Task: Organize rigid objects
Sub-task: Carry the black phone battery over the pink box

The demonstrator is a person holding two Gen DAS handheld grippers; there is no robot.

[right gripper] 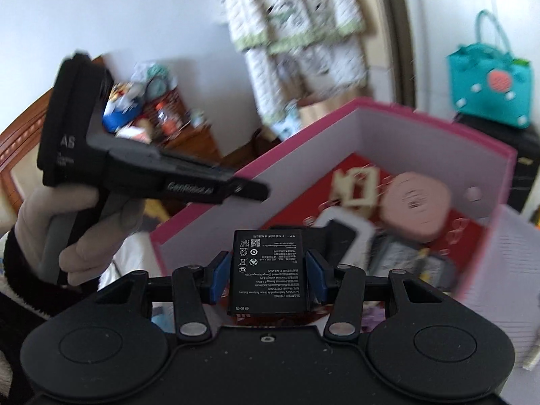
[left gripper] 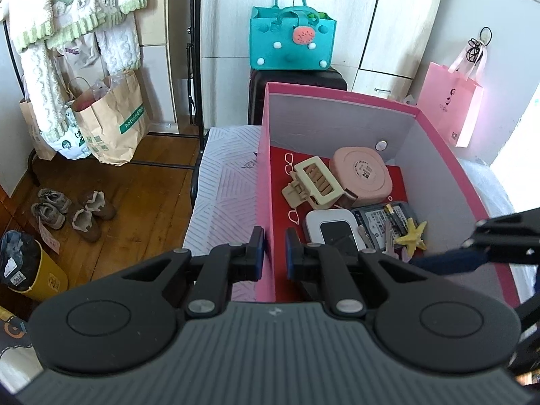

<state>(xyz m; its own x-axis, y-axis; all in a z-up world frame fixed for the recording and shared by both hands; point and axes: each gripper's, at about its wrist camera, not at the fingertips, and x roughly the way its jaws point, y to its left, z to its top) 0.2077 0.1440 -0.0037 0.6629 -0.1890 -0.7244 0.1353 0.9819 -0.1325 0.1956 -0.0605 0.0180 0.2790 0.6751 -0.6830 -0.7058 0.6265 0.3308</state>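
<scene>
Right claw (right gripper: 268,278) pinches a battery (right gripper: 268,270) by its long edges, low centre of frame, label up, poised over the box (right gripper: 435,131), probably to drop it among the gadgets. Left claw (left gripper: 274,253) is pressed onto the box's left wall (left gripper: 265,185), seemingly steadying it.

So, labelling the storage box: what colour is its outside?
Pink outside, grey-white walls inside; clearest in the left wrist view.
</scene>
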